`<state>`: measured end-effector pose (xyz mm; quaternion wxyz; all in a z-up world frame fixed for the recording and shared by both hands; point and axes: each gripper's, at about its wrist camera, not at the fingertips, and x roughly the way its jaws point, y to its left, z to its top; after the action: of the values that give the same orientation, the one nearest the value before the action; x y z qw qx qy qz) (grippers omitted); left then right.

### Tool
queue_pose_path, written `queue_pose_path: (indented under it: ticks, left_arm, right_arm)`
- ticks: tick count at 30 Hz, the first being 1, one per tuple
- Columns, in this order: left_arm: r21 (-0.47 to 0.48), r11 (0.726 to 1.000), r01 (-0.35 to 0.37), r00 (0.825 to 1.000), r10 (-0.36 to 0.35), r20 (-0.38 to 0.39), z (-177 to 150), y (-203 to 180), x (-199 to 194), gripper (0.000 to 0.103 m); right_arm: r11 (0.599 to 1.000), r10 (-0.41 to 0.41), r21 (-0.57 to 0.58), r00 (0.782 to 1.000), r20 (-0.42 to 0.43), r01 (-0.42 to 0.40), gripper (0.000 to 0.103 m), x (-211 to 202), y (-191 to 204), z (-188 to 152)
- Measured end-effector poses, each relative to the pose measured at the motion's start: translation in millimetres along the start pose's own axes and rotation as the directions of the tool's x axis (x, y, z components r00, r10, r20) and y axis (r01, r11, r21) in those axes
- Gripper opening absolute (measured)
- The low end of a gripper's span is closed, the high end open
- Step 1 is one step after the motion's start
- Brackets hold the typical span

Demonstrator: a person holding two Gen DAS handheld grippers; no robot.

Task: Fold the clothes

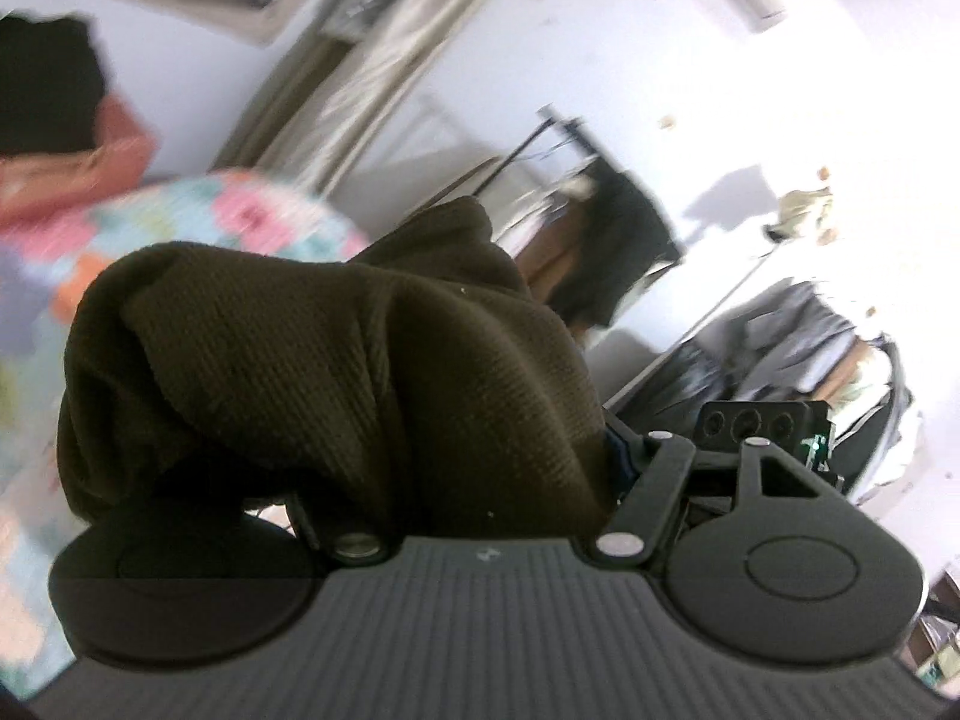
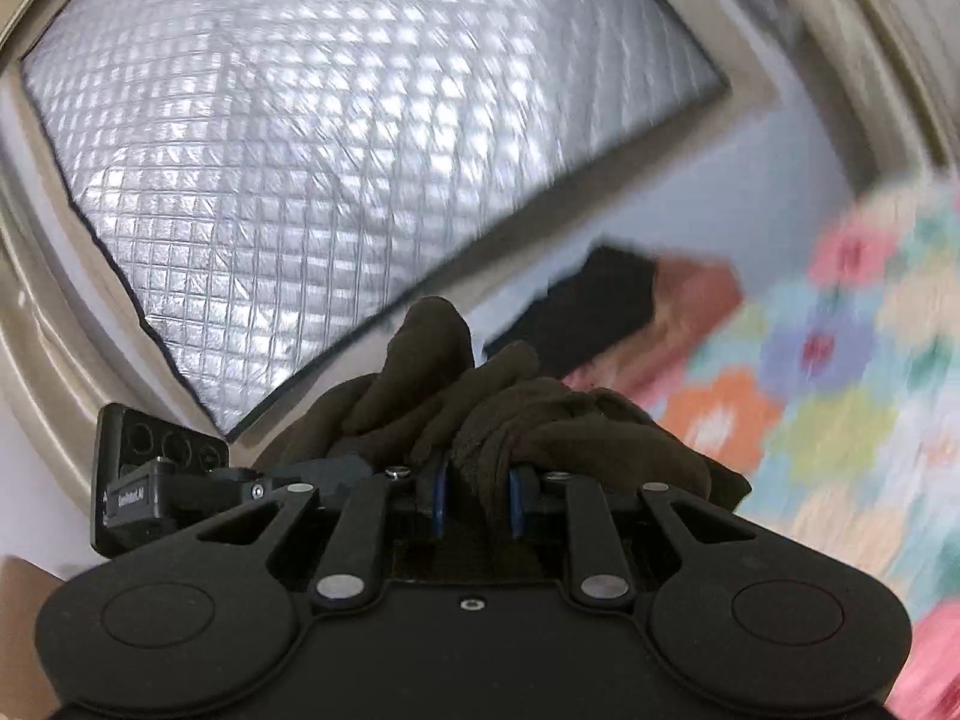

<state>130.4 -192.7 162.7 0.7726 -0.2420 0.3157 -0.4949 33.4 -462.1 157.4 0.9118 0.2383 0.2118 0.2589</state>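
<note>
Holding the dark brown knit garment (image 1: 336, 372) aloft above the flowered bedspread (image 2: 840, 396), your right gripper (image 2: 474, 480) pinches bunched cloth — your left gripper's (image 1: 456, 480) fingers are buried, grip unclear. Judging mid-carry; next, spread it flat.

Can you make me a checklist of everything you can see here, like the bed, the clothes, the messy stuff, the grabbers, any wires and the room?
Surface: flowery bedspread, blurred in both views.
Job's things: dark brown knit garment, bunched over the left gripper and hiding its fingers; the same cloth is pinched in the right gripper.
Clutter: black cloth lying on a reddish cloth at the far edge of the bed; a heap of grey clothes across the room.
Grippers: left cannot be judged; right closed on the garment.
Cables: nothing seen.
Surroundings: window covered with silver quilted sheet, beige curtains, clothes rack, white wall.
</note>
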Motion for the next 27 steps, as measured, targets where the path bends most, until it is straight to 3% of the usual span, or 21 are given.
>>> queue_pose_path:
  ticks: [3, 5, 8, 12, 15, 20, 22, 23, 24, 27]
  left_arm:
    - [0.033, 0.999, 0.001, 1.000, 0.000, -0.022, 10, -6, 17, 0.073]
    - [0.046, 0.994, -0.102, 0.990, 0.106, -0.095, 0, -1, 36, 0.073]
    - [0.060, 0.961, -0.270, 0.935, 0.276, -0.222, -43, 33, 71, 0.071]
    - [-0.070, 0.943, -0.324, 0.882, 0.275, -0.383, -104, 89, 95, 0.064]
    - [-0.143, 0.933, -0.331, 0.882, 0.252, -0.399, -125, 109, 101, 0.058]
    - [-0.158, 0.927, -0.340, 0.892, 0.264, -0.367, -128, 116, 108, 0.060]
    - [-0.135, 0.932, -0.337, 0.895, 0.273, -0.354, -130, 118, 112, 0.050]
    - [-0.097, 0.931, -0.351, 0.889, 0.298, -0.348, -134, 118, 110, 0.036]
    - [-0.074, 0.930, -0.360, 0.888, 0.316, -0.335, -136, 116, 107, 0.029]
    - [-0.099, 0.917, -0.385, 0.900, 0.350, -0.258, -124, 113, 92, 0.025]
  right_arm:
    - [0.993, -0.070, -0.092, 0.997, 0.043, 0.073, 0.024, -15, 5, 22]
    - [0.969, -0.184, -0.156, 0.982, 0.049, 0.190, 0.024, -22, -1, 23]
    - [0.902, -0.407, -0.160, 0.914, 0.004, 0.402, 0.021, -21, -39, 5]
    - [0.837, -0.538, 0.013, 0.828, -0.158, 0.547, 0.019, -22, -102, -42]
    - [0.793, -0.586, 0.038, 0.779, -0.224, 0.608, 0.019, -24, -123, -73]
    - [0.760, -0.618, 0.085, 0.757, -0.212, 0.644, 0.019, -35, -129, -81]
    - [0.734, -0.658, 0.052, 0.729, -0.188, 0.677, 0.019, -35, -127, -72]
    - [0.720, -0.678, 0.036, 0.714, -0.175, 0.693, 0.019, -36, -127, -68]
    - [0.706, -0.696, 0.021, 0.699, -0.162, 0.708, 0.019, -36, -126, -63]
    - [0.658, -0.749, -0.024, 0.651, -0.120, 0.753, 0.017, -36, -124, -50]
